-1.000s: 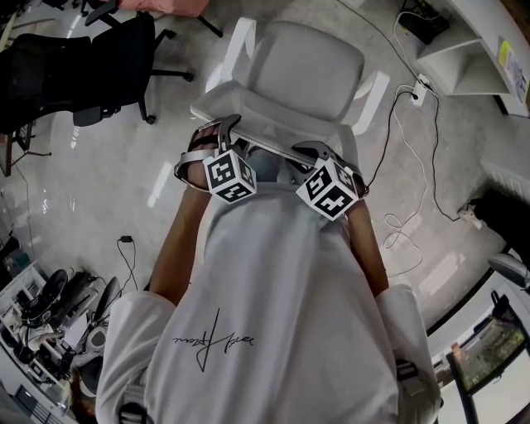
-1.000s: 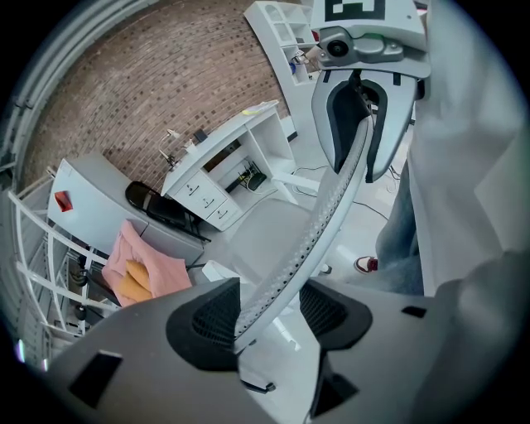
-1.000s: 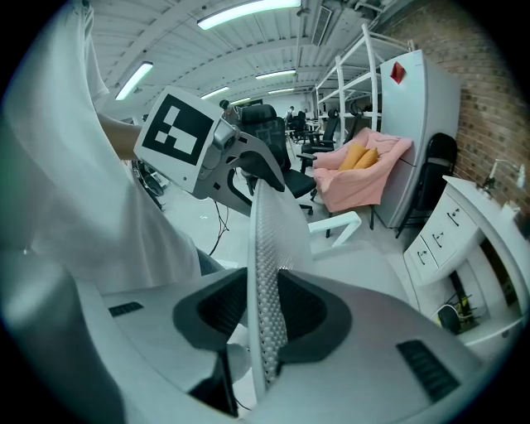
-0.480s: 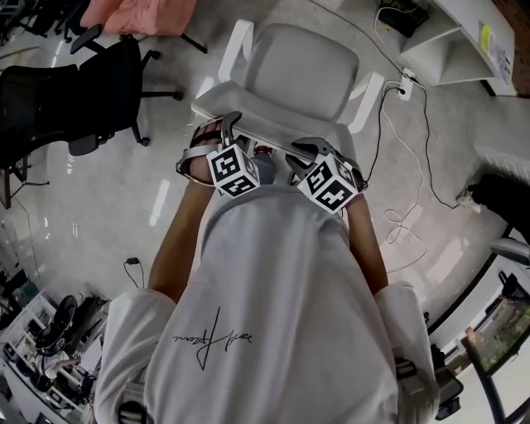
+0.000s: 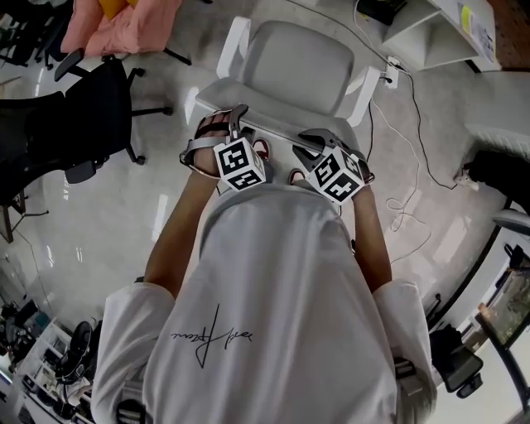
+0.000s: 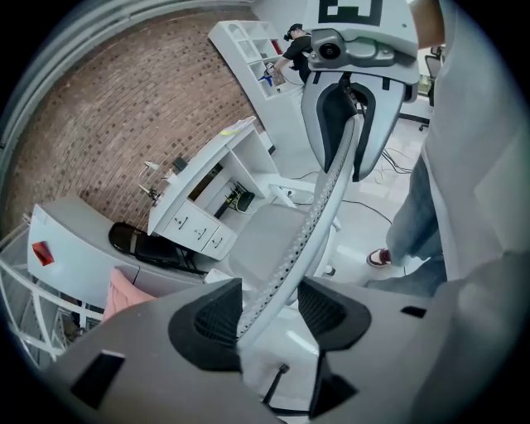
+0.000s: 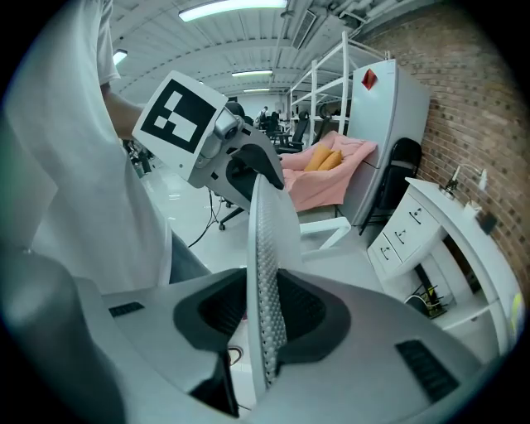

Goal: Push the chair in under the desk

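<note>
Seen from the head view, the chair stands just beyond the person. Its seat is a smooth, pale padded slab with rounded corners and a white armrest on each side. The left hand-held gripper and the right hand-held gripper sit side by side on the top edge of the backrest. Each carries a cube of black and white squares. The bench is at the far right, and the chair stands out on the floor well apart from it. This view alone shows the glossy pale floor, the thin cables looping at the right, a black chair at the left and the person's white shirt.

The left gripper view looks along the backrest edge, which is a dotted mesh band set in a smooth, curved white frame. The edge rises from between the dark ribbed pads, which are closed against it on both sides. Further up, the right hand-held gripper clamps the same edge. This view shows the bench from the side, white with a curved top and small drawers, standing against a rough brick wall. A red and white shoe shows near the right.

The right gripper view has the mesh edge standing upright between its pads. The jaws are closing on it, with the pads against both faces. Only this view shows the soft pink cloth heaped far off and the ceiling strip lights.
</note>
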The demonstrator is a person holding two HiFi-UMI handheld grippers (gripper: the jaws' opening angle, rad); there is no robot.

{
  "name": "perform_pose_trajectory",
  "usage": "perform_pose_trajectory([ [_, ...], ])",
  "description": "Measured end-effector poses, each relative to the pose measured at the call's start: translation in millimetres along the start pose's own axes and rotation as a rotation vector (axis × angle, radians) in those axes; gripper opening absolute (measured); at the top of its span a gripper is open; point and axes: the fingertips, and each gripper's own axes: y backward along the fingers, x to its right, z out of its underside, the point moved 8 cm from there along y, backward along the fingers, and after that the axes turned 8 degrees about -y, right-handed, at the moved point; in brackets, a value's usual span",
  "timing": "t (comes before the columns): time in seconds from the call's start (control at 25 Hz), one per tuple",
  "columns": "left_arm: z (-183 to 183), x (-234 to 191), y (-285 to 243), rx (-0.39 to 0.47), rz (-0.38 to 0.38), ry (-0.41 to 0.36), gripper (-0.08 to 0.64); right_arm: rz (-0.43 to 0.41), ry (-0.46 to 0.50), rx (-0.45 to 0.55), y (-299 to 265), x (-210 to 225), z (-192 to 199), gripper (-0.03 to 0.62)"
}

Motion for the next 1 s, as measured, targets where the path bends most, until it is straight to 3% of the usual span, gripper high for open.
perform_pose_trajectory([
  [0.28, -5.7, -18.7, -7.9, 0.037, -0.001, -0.046, 0.207, 0.082, -0.005, -0.061, -7.7, 10.8, -5.4, 0.114],
  [0.48, -4.5, -26.9, -14.7, 0.074, -0.034, -0.075, 0.207, 0.198, 0.026, -0.151, -22.3, 15.7, -7.3, 0.106],
  [0.8, -15.4, -41.3, -25.0, 0.093, -0.020, -0.118, 0.202, 0.423, 0.038, -0.283, -37.2, 27.6, -5.2, 0.117],
  [1.0, -21.2, -49.0, -30.9, 0.111, -0.014, -0.147, 0.199, 0.478, 0.044, -0.294, -38.4, 36.2, -2.4, 0.118],
])
